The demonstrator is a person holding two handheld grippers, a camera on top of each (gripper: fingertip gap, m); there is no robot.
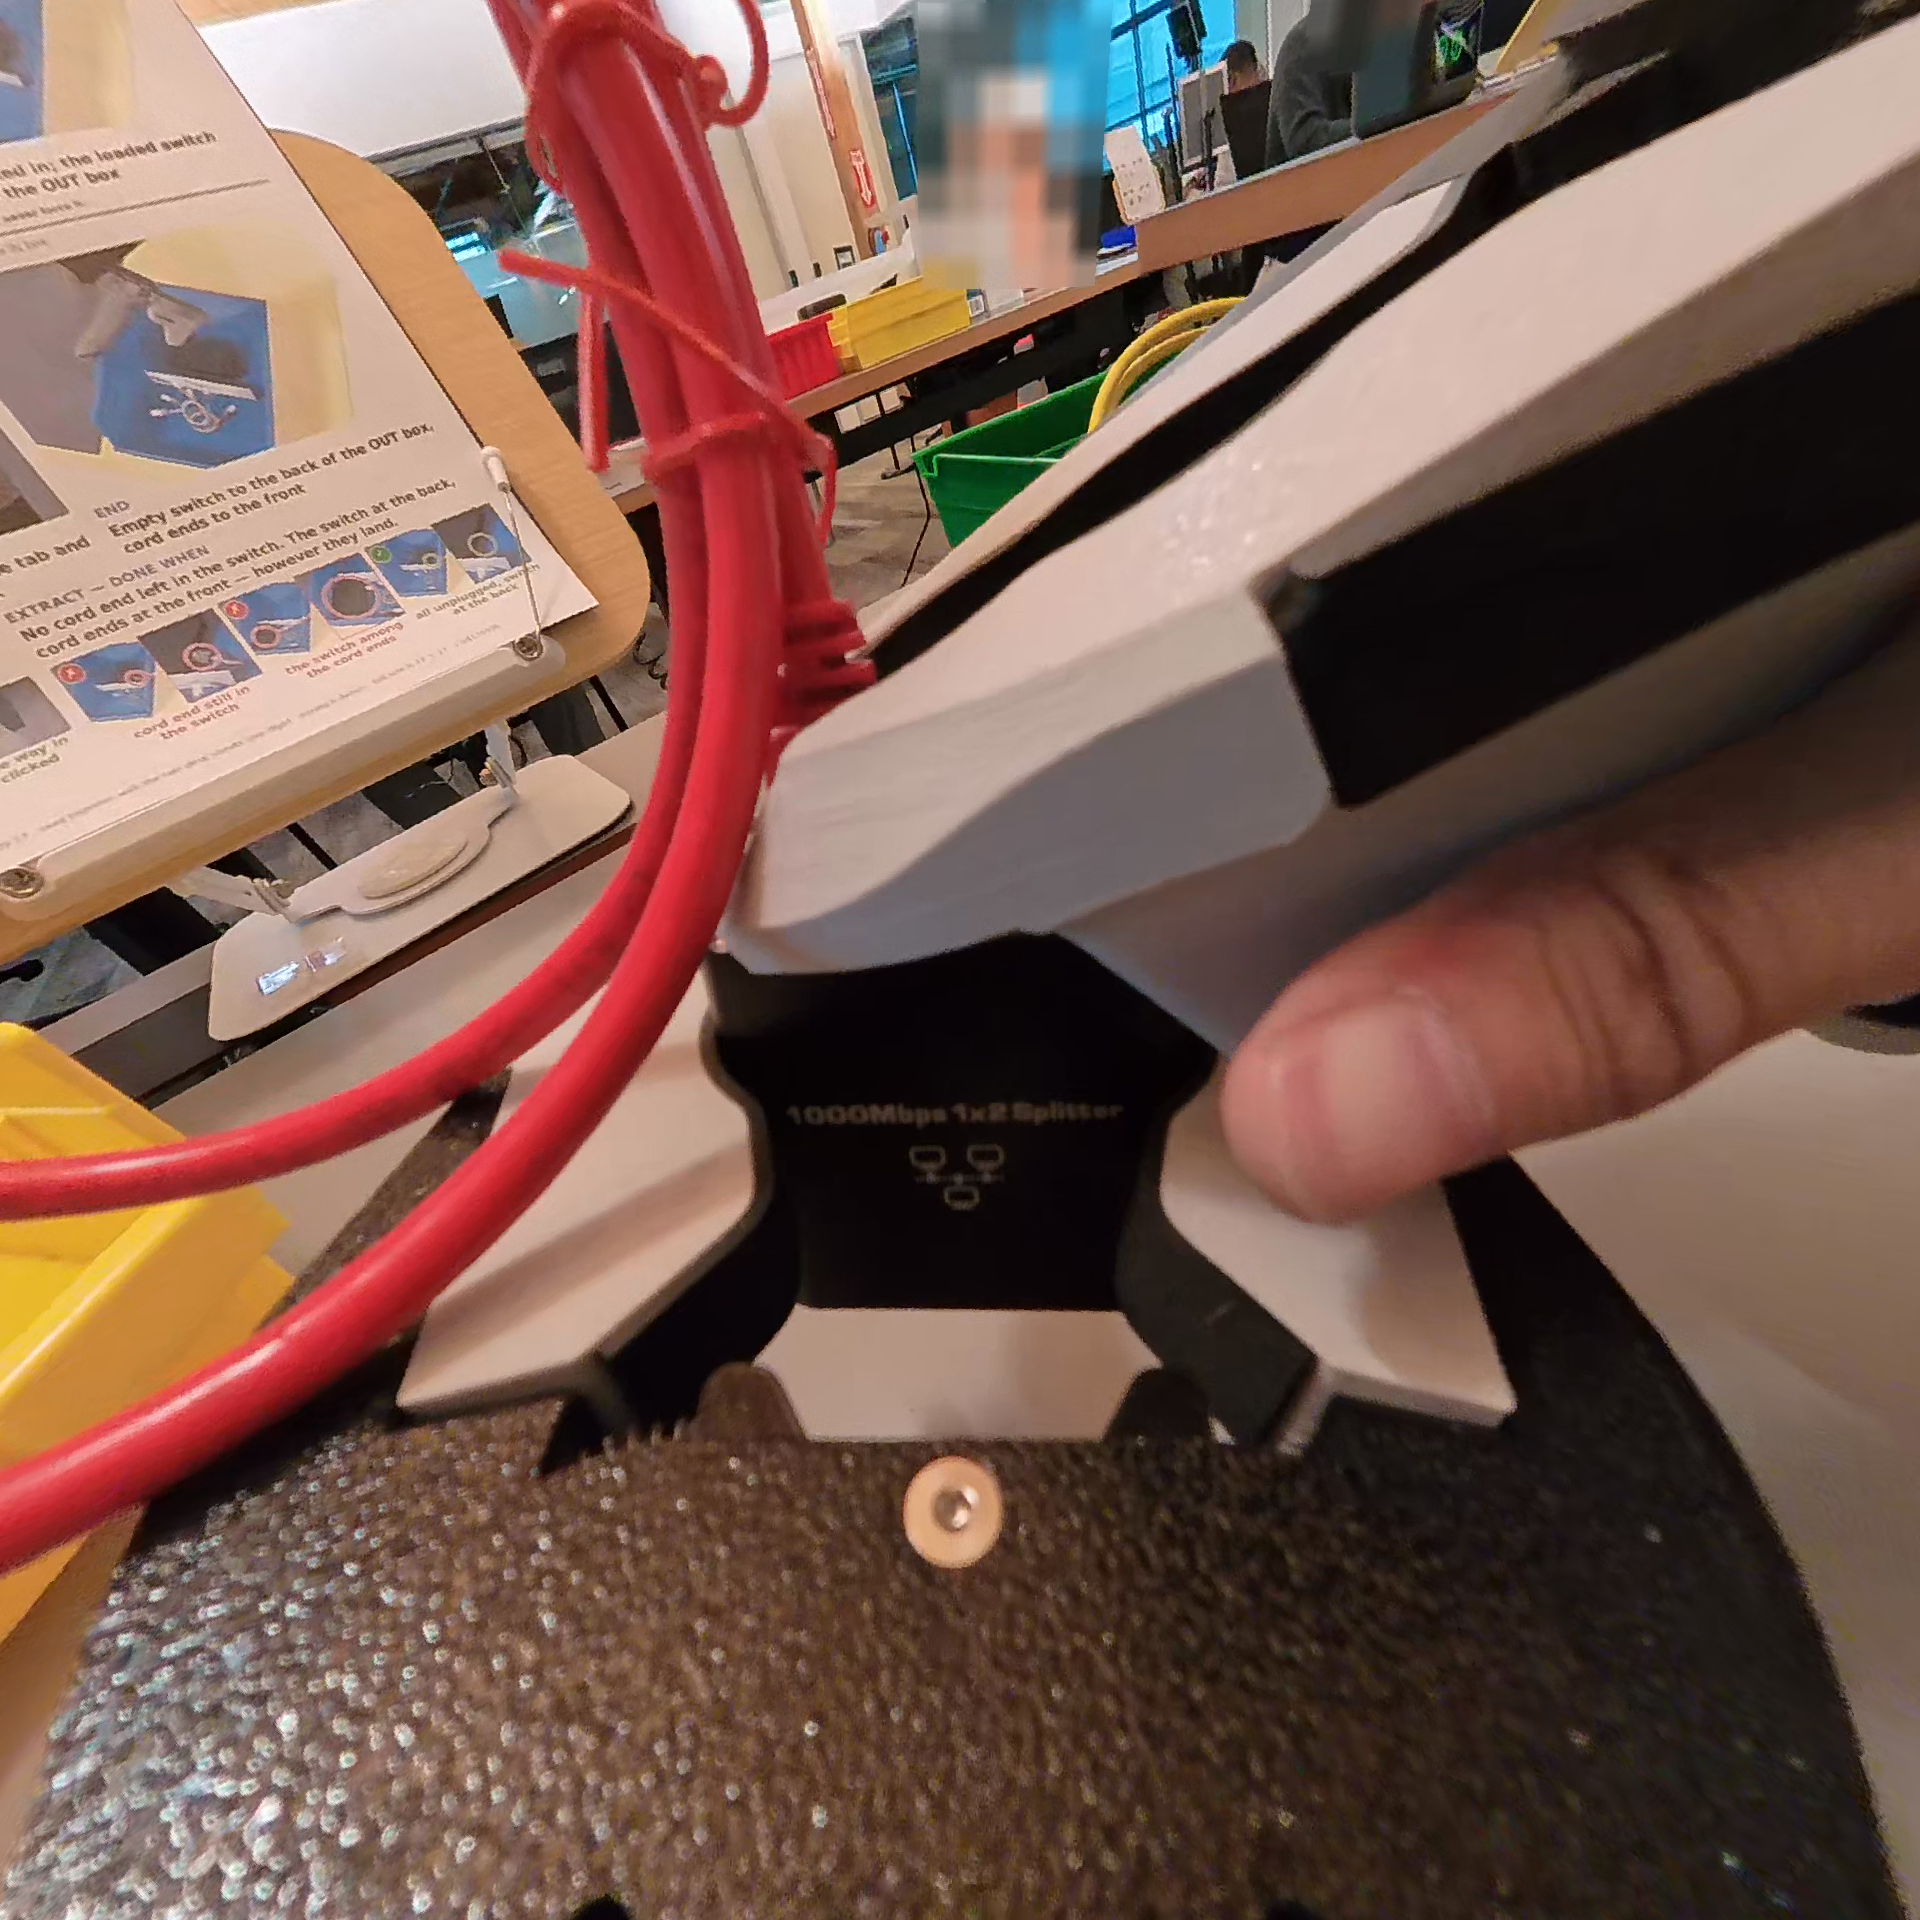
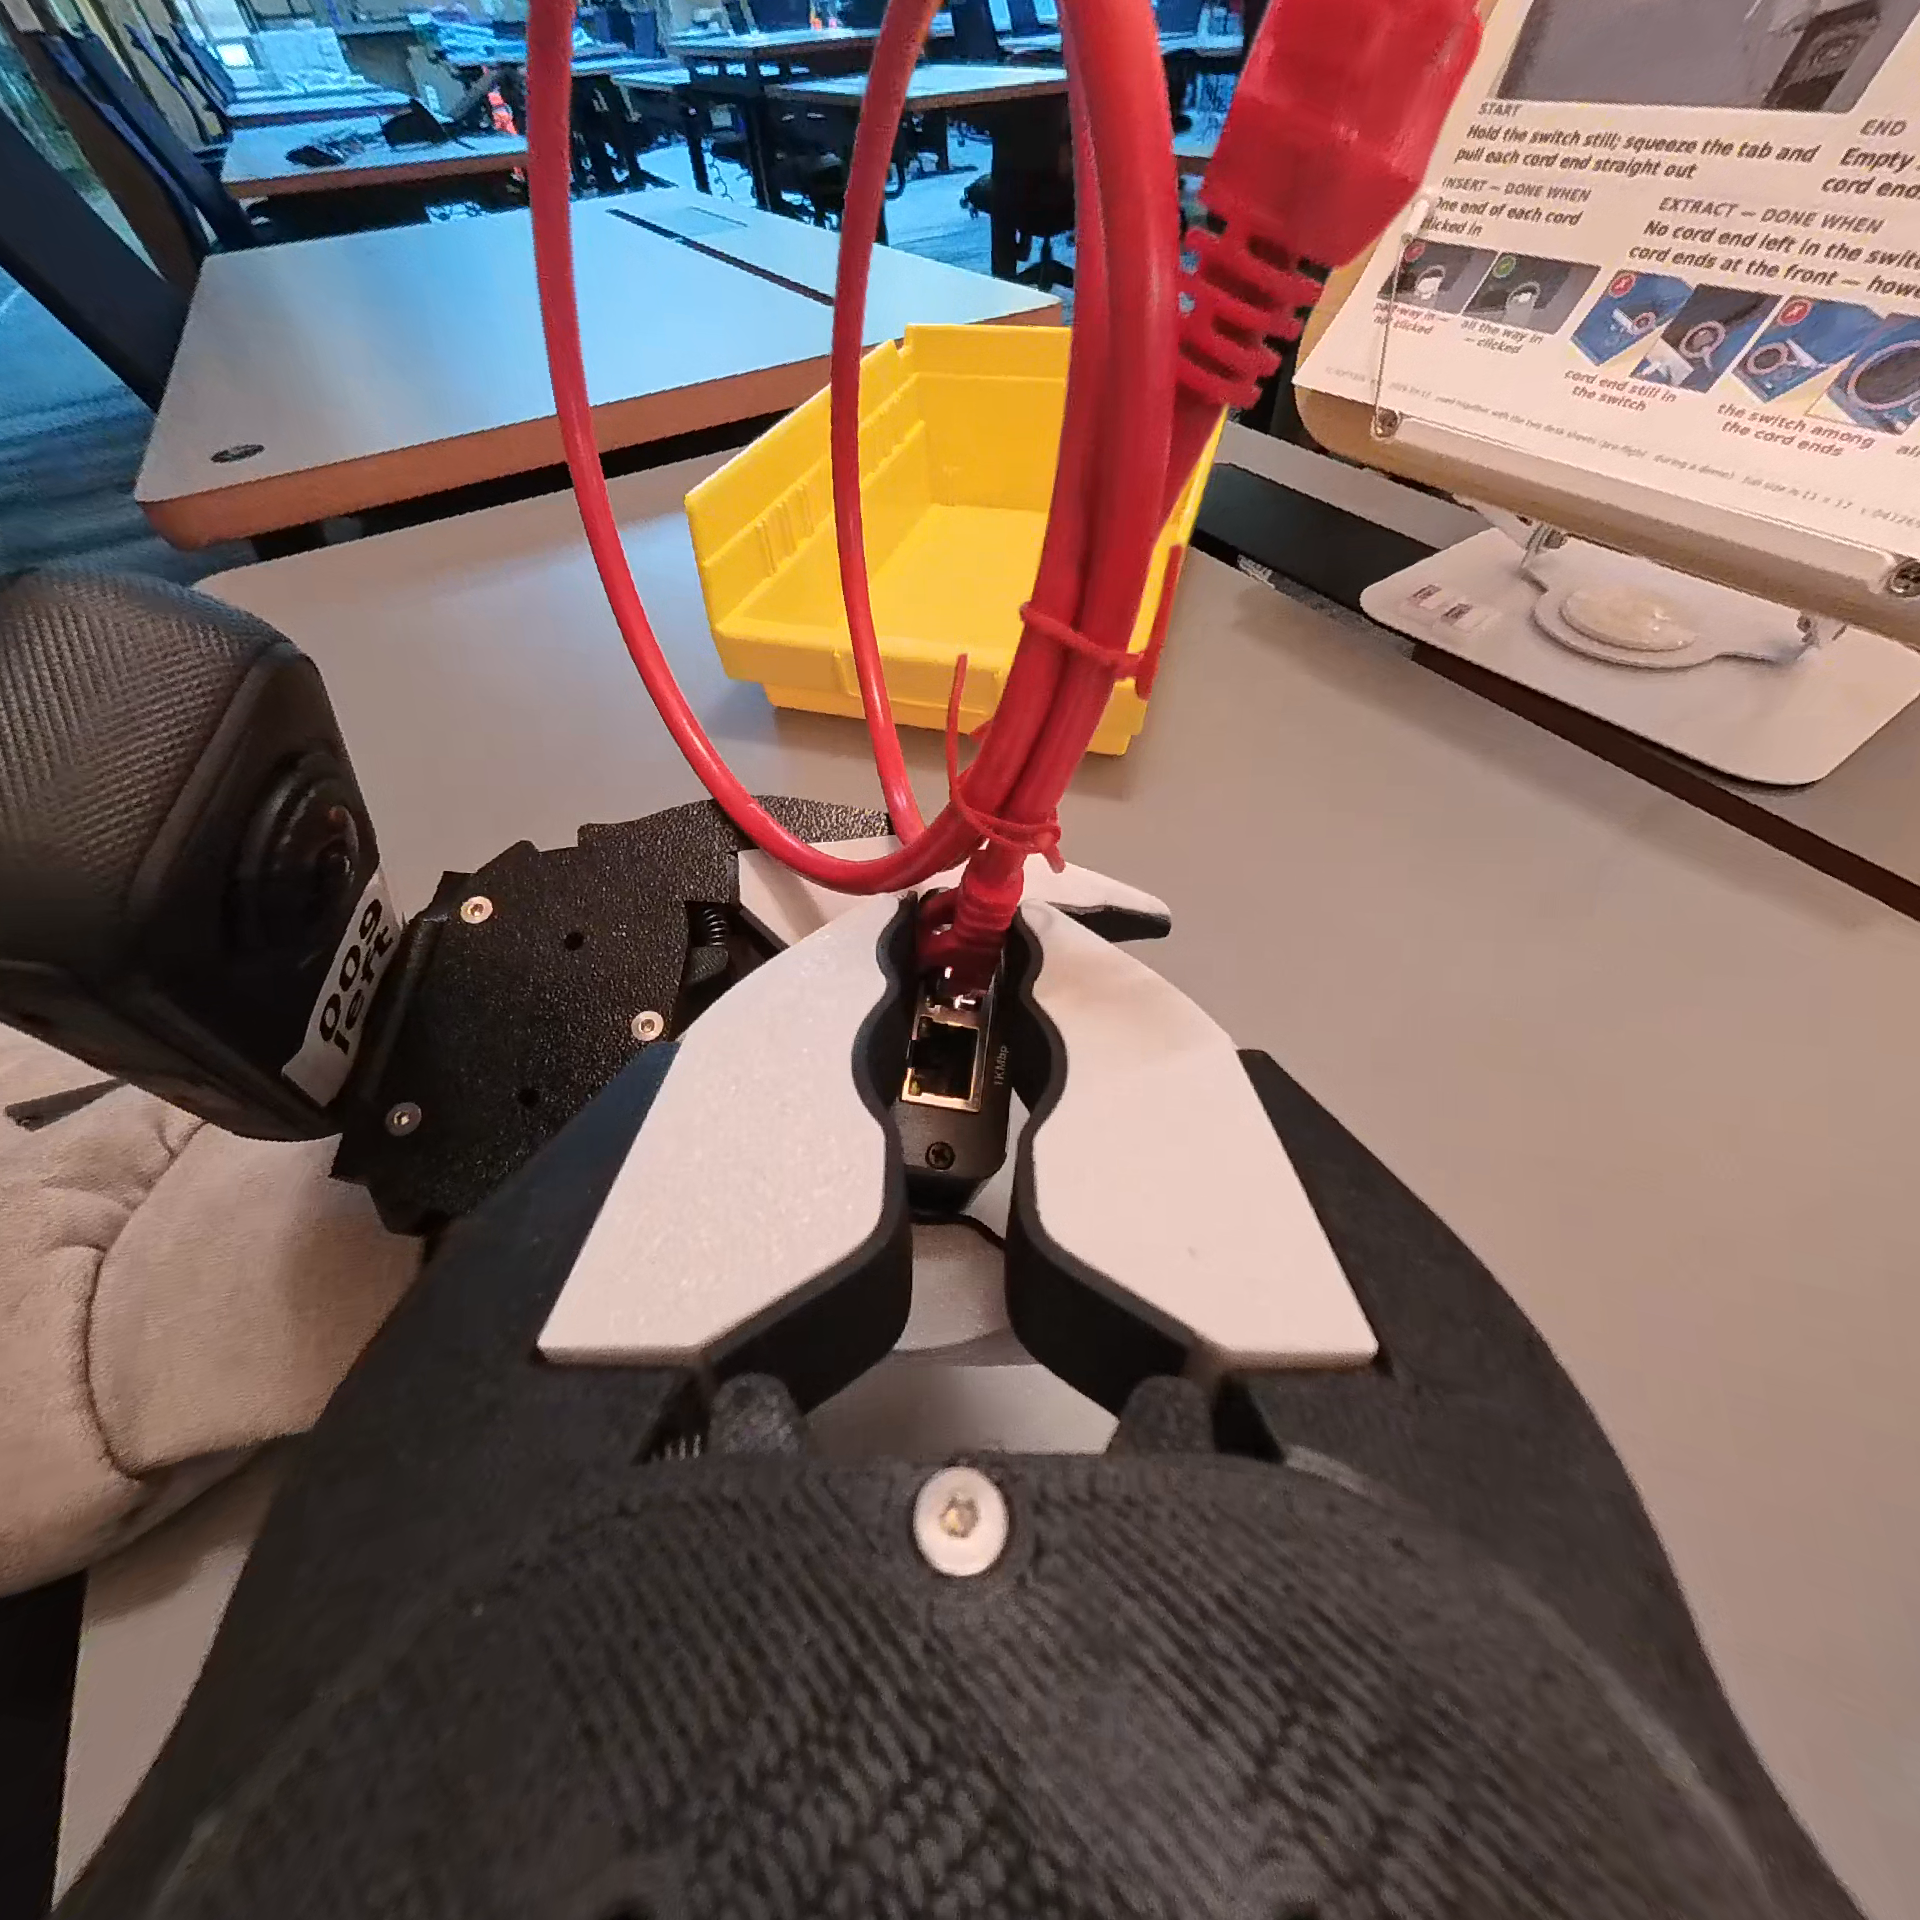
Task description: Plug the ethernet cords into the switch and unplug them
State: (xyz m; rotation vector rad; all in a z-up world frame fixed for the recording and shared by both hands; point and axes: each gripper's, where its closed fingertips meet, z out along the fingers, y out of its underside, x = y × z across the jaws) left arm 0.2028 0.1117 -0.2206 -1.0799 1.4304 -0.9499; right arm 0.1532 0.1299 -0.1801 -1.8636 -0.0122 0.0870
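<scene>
The black switch [image 1: 956, 1236] lies flat between my left gripper's [image 1: 961, 1039] two grey fingers. It fills the space between the pads and no gap shows. My right gripper [image 1: 821, 769] crosses over it from the upper right and hides the left fingertips. In the right wrist view my right gripper [image 2: 961, 987] is shut on the thin sides of the switch [image 2: 951, 1132]. One red plug [image 2: 982, 914] sits in the far port, and the near port [image 2: 940, 1060] is empty. The tied red cord [image 2: 1039, 675] loops upward and its free plug [image 2: 1340, 135] hangs high.
A yellow bin [image 2: 935, 551] stands on the grey table [image 2: 1455, 1039] just beyond the grippers. An instruction sheet on a stand [image 2: 1662, 312] is at the right. A person's thumb [image 1: 1507, 1049] rests on the right gripper. A green bin [image 1: 997, 468] is far off. The gap from one gripper's tips to the other's is roughly 6 centimeters.
</scene>
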